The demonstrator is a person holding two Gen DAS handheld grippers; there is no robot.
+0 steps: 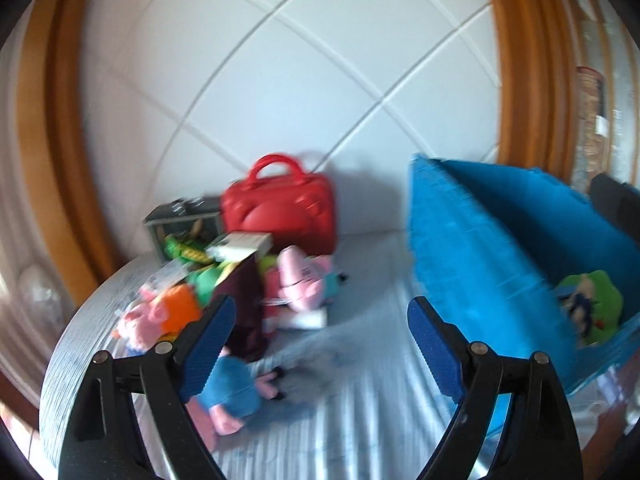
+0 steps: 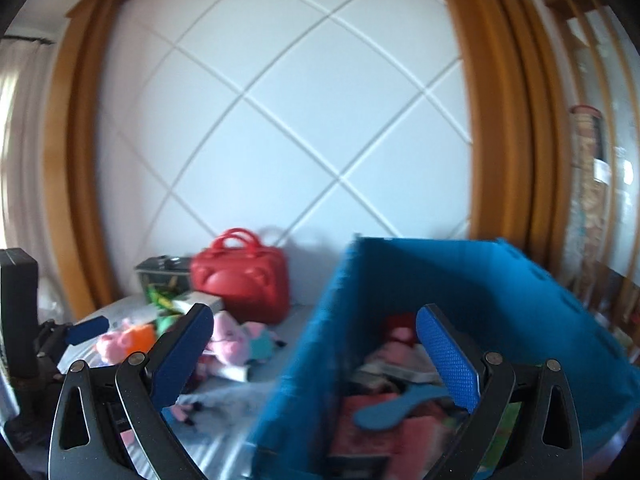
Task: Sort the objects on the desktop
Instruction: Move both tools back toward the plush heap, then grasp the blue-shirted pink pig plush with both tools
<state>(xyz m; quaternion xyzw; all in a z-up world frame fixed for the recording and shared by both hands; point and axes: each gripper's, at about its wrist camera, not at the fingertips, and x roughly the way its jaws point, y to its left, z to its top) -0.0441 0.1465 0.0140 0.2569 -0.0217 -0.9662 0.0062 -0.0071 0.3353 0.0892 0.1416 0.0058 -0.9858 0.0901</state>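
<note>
toys (image 1: pixel 298 280) beside blue bin (image 1: pixel 480 240)

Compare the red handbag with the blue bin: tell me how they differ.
The red handbag is closed, with its handles up; the blue bin is open on top and holds sorted things. The handbag looks smooth and glossy, while the bin looks like soft fabric. The handbag stands against the white wall beside the toy pile; the bin sits apart, to the right in both views. Both rest on the same striped tabletop.
</note>
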